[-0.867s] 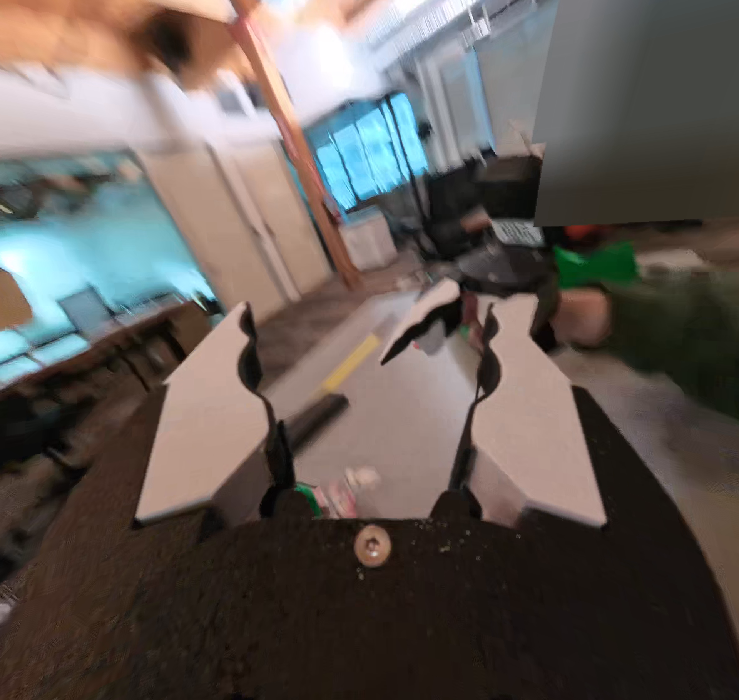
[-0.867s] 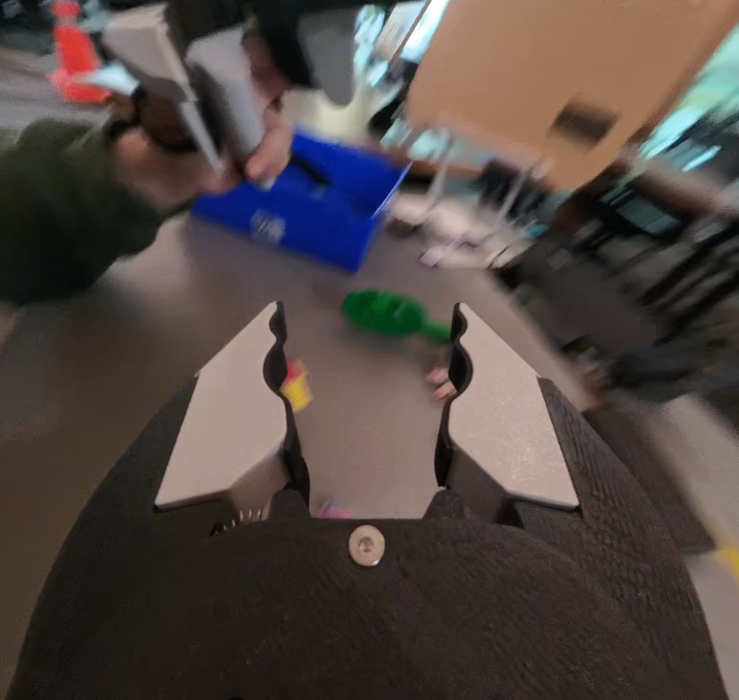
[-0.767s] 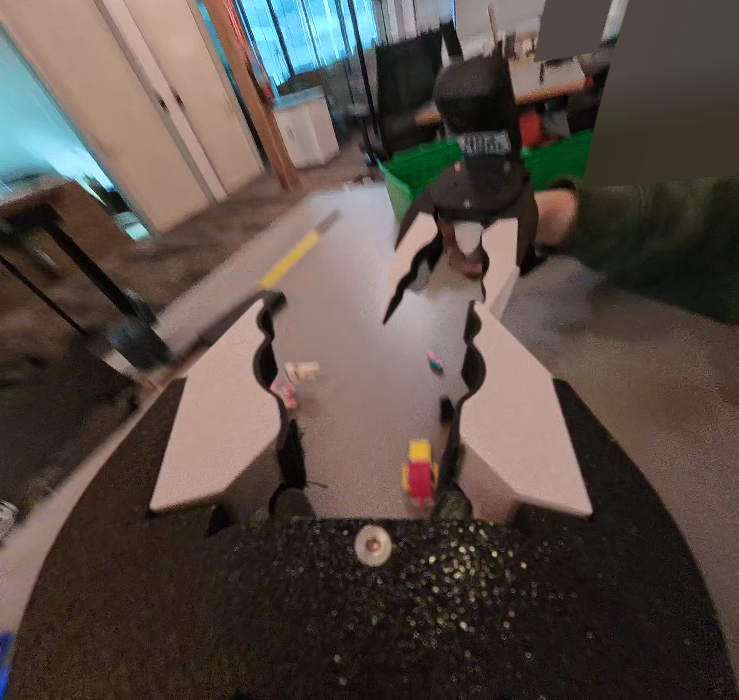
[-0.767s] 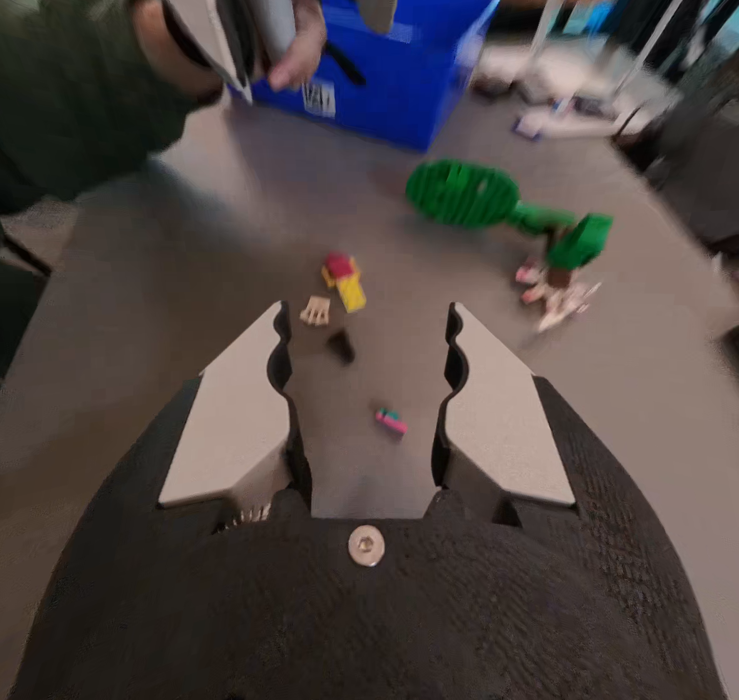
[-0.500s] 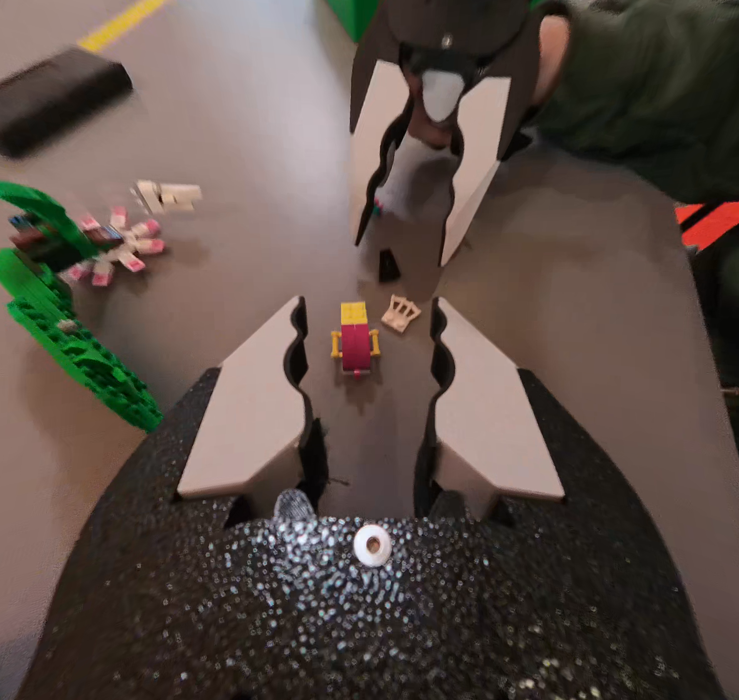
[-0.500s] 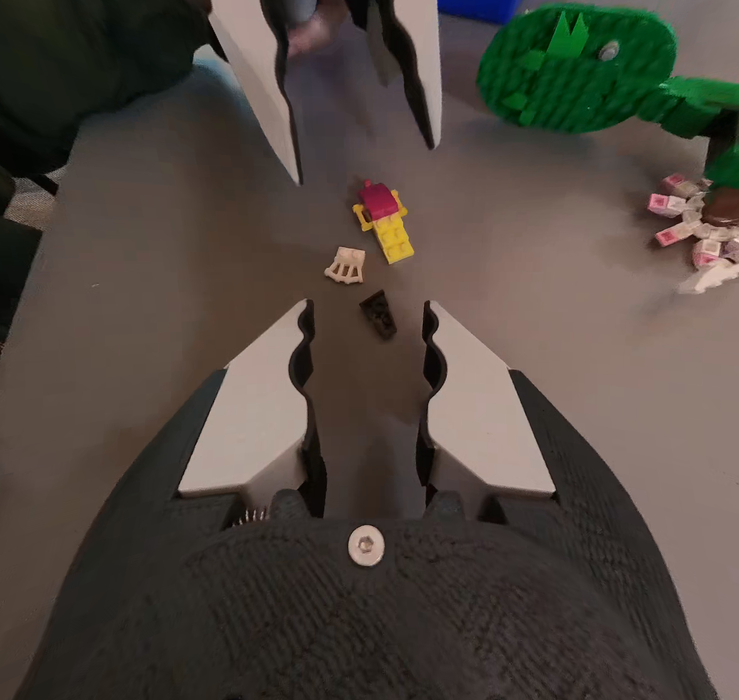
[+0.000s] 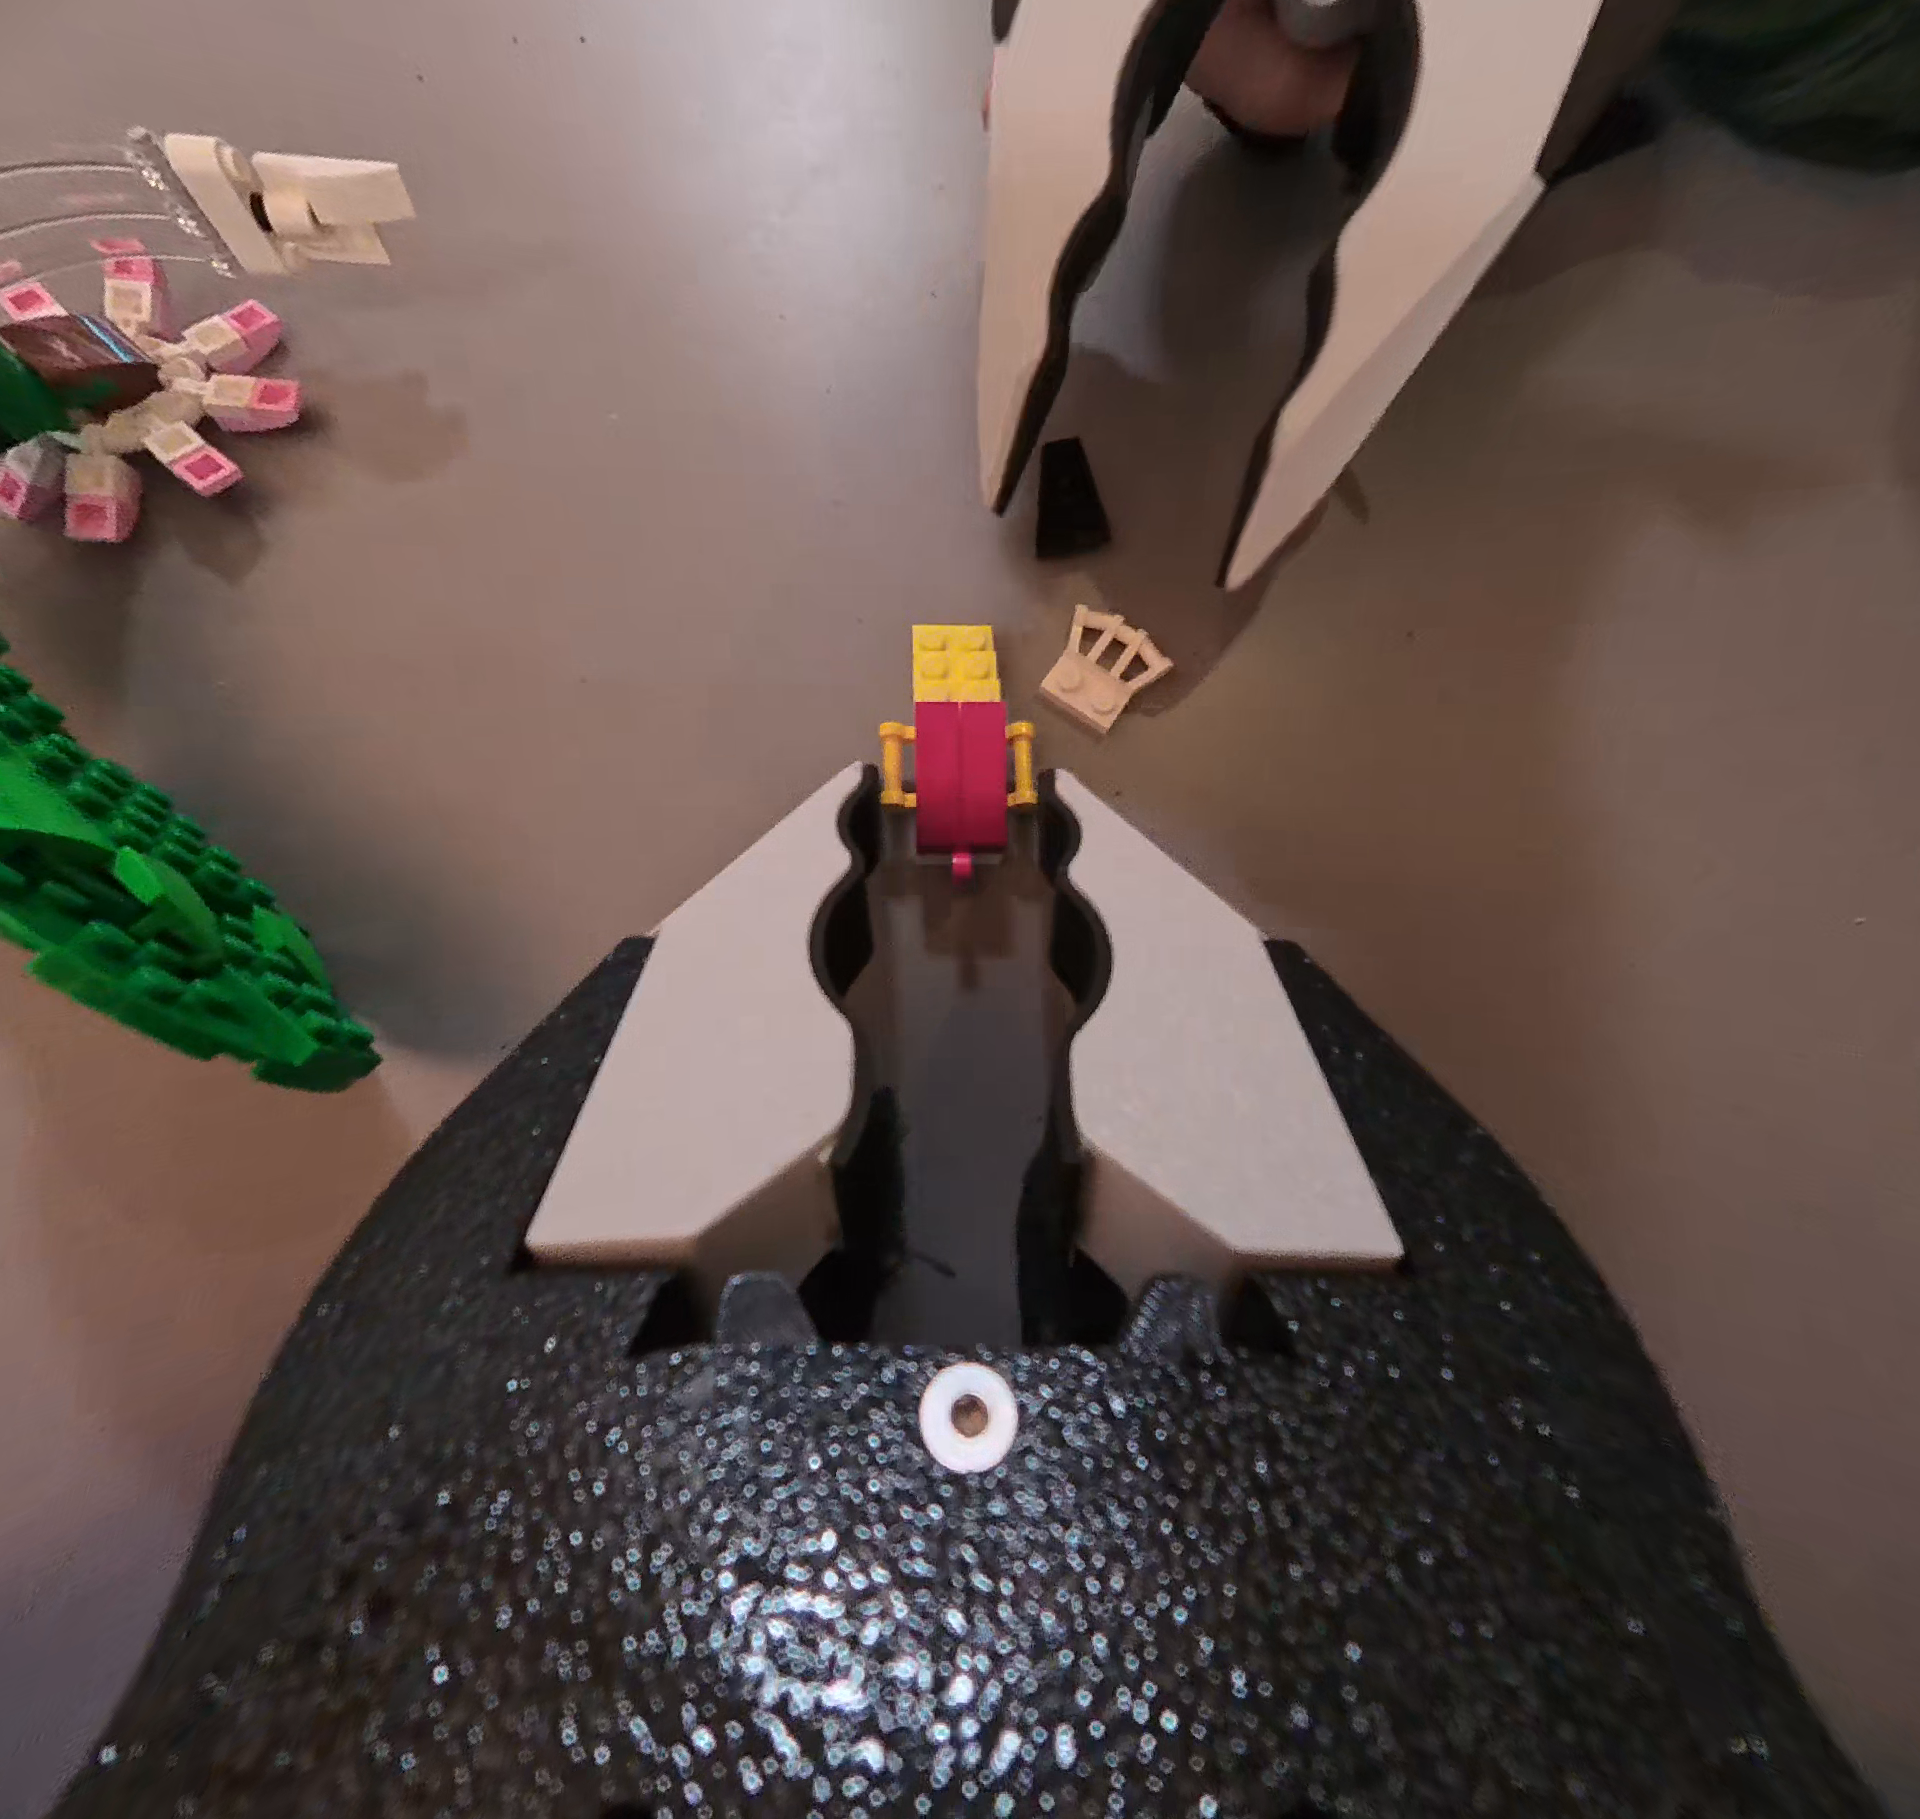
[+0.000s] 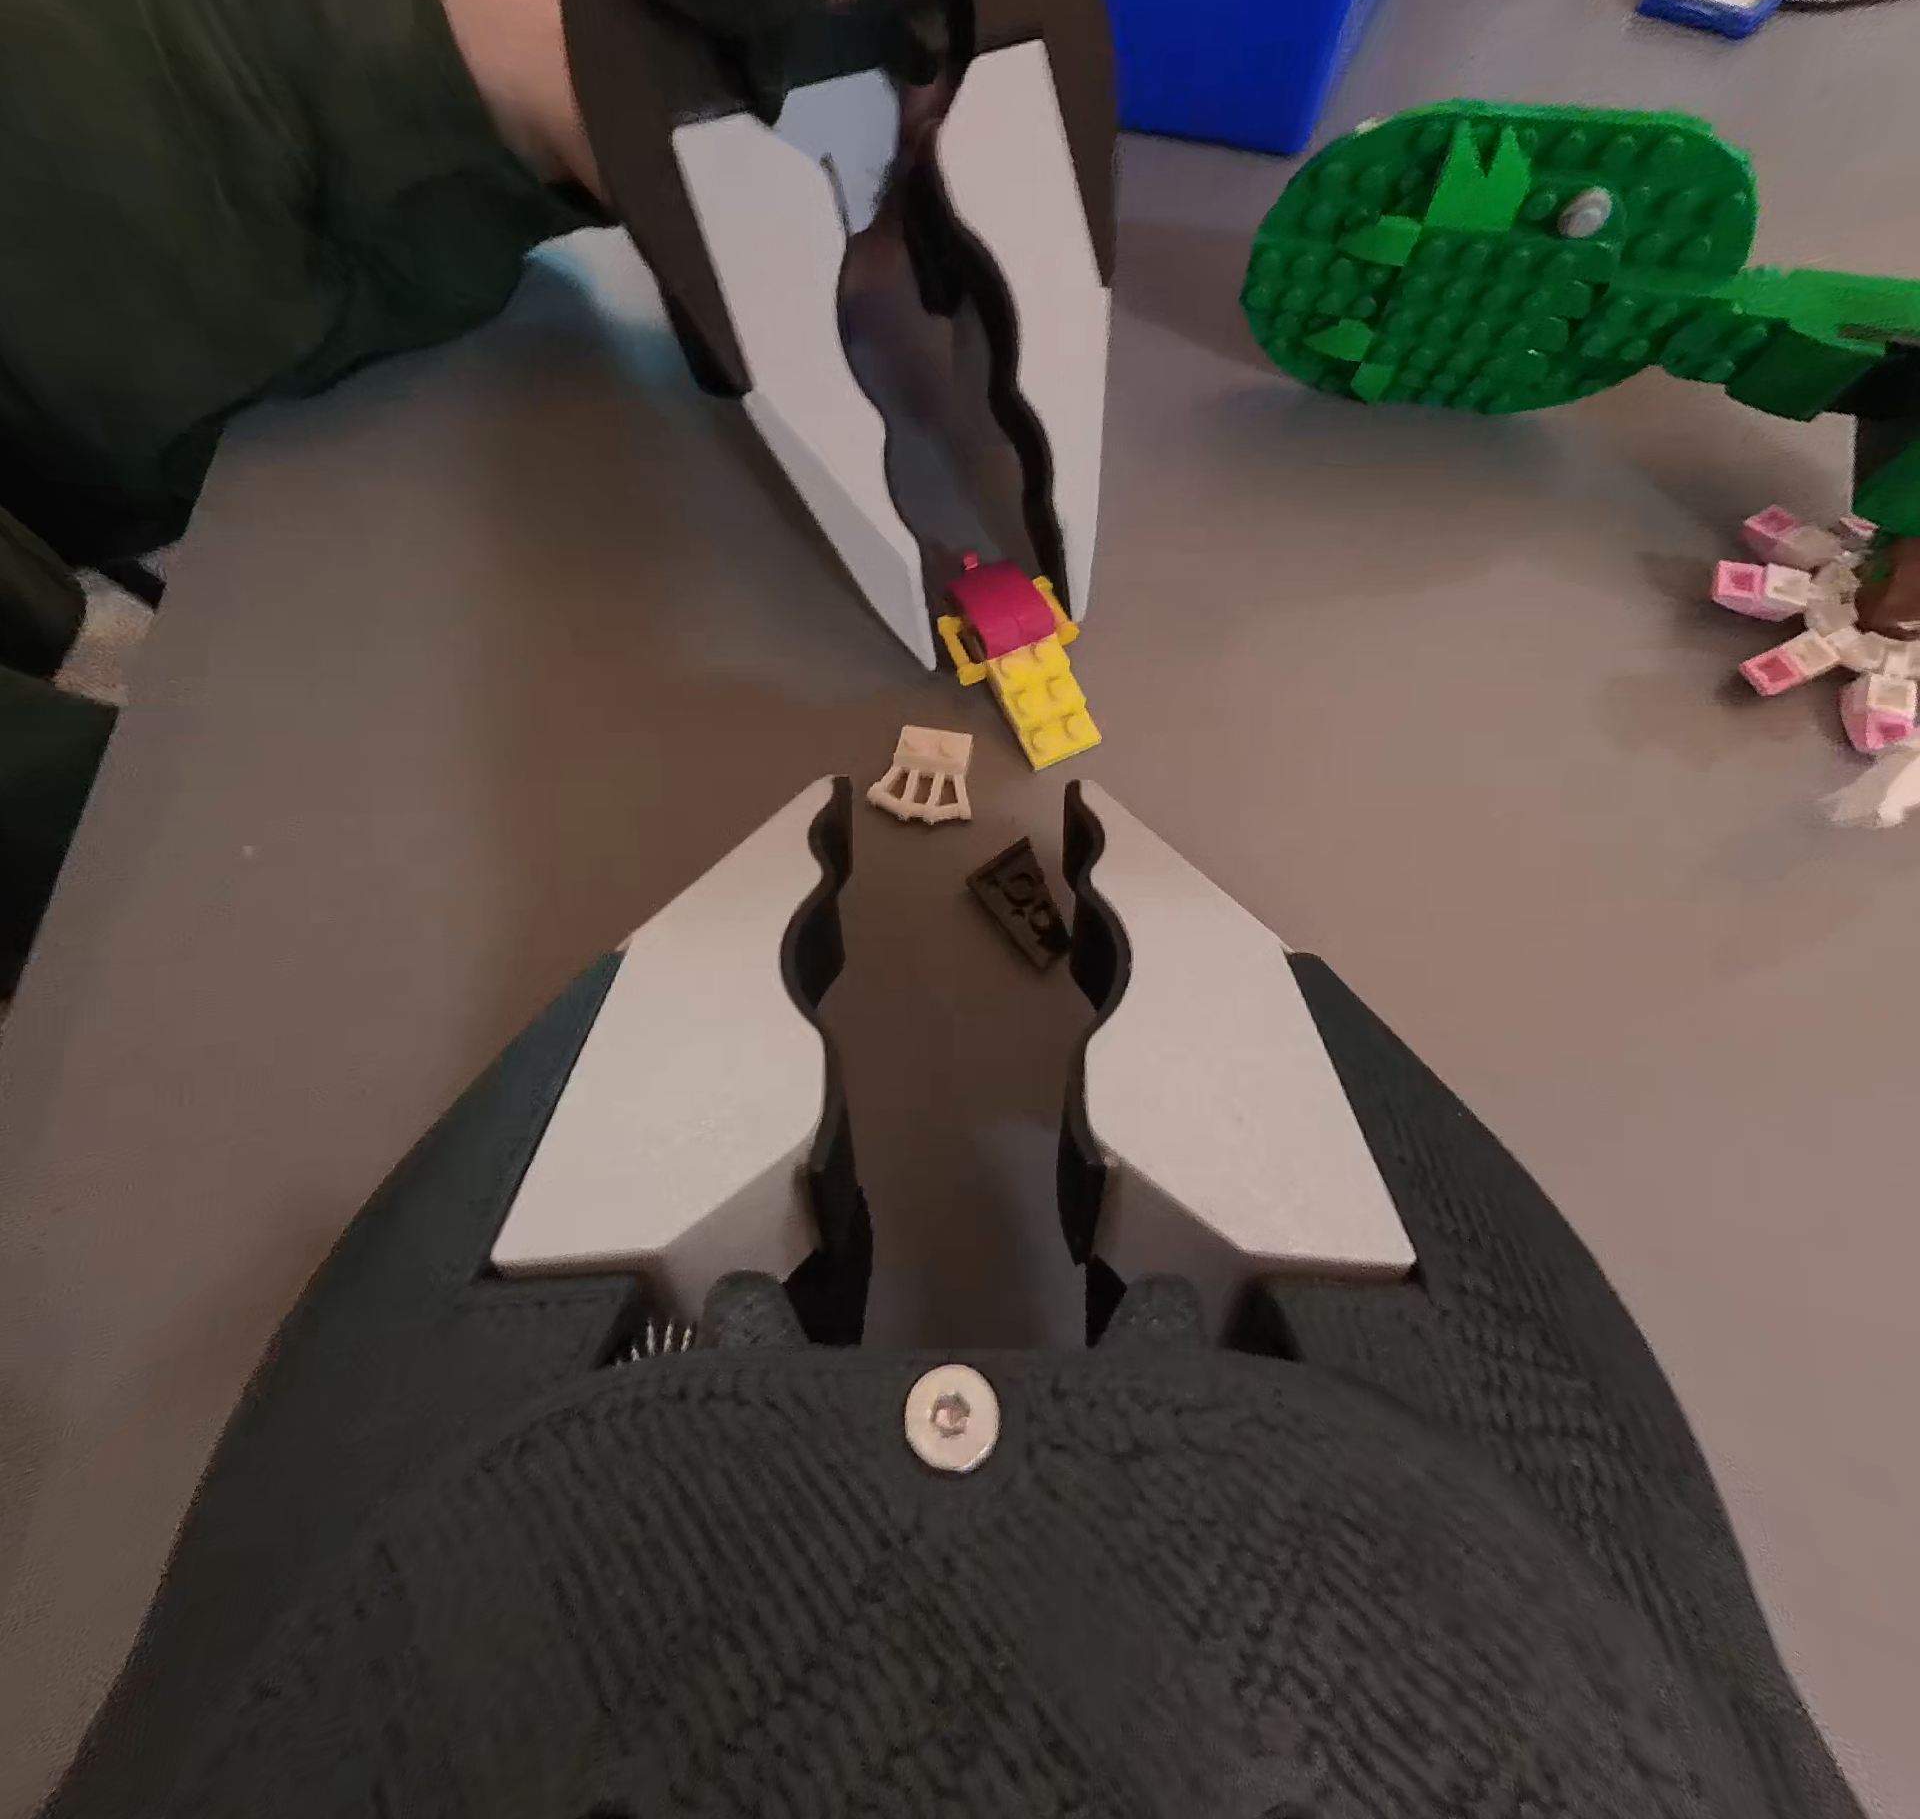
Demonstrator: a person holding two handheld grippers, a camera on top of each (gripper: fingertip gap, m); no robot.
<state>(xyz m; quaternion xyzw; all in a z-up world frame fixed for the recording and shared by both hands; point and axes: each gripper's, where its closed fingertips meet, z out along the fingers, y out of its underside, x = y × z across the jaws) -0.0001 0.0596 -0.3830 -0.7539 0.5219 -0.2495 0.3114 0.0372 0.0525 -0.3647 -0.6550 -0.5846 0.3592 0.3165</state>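
A small brick piece, magenta on a yellow plate (image 7: 958,730), lies on the grey table. My left gripper (image 7: 956,780) is open with its jaws narrowed on either side of the magenta end, a thin gap showing at each side; the right wrist view shows the gripper (image 8: 1006,635) and the piece (image 8: 1023,668) too. My right gripper (image 8: 954,787) is open and low over a small black wedge plate (image 8: 1018,902), which lies between its fingers next to the right one. It also shows in the left wrist view (image 7: 1120,543). A tan fence piece (image 8: 925,777) lies by its left fingertip.
A green brick-built leaf (image 8: 1496,252) lies to one side, with pink and white flower pieces (image 8: 1808,626) and a white hinged piece (image 7: 291,200) near it. A blue bin (image 8: 1226,3) stands behind. A person's dark green sleeve (image 8: 208,159) rests on the table. About 11 cm separates my left fingertips from the green brick-built leaf (image 8: 1496,252).
Both grippers swung down from facing the room to the table and moved in toward each other. The left came around the magenta piece, the right over the black plate. Both jaws narrowed.
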